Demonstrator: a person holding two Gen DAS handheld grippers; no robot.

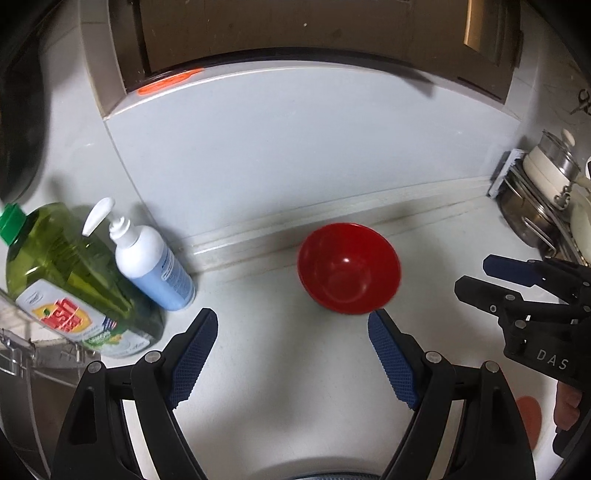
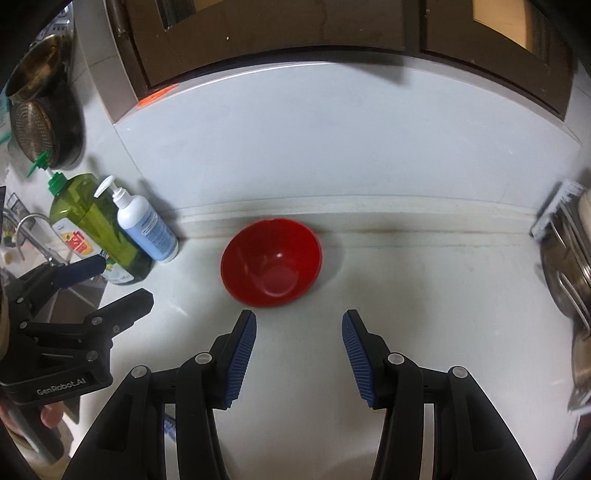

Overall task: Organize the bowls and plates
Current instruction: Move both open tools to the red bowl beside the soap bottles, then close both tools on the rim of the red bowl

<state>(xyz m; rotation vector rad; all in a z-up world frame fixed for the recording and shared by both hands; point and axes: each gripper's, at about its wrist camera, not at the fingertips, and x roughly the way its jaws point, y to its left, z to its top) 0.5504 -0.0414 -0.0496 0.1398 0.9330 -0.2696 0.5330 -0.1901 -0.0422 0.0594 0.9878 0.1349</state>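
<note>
A red bowl [image 1: 349, 267] stands upright and empty on the white counter near the back wall; it also shows in the right wrist view [image 2: 271, 262]. My left gripper [image 1: 291, 323] is open and empty, just short of the bowl, which lies ahead and to its right. My right gripper [image 2: 299, 323] is open and empty, with the bowl just ahead and slightly left. The right gripper shows at the right edge of the left wrist view [image 1: 476, 275], and the left gripper at the left edge of the right wrist view [image 2: 122, 280]. No plates are in view.
A green dish soap bottle [image 1: 70, 273] and a white pump bottle [image 1: 151, 266] stand at the left by the sink [image 2: 70, 295]. A rack with metal pots and lids [image 1: 546, 199] is at the right. Brown cabinets [image 2: 332, 26] hang above. A strainer [image 2: 33, 125] hangs at the left.
</note>
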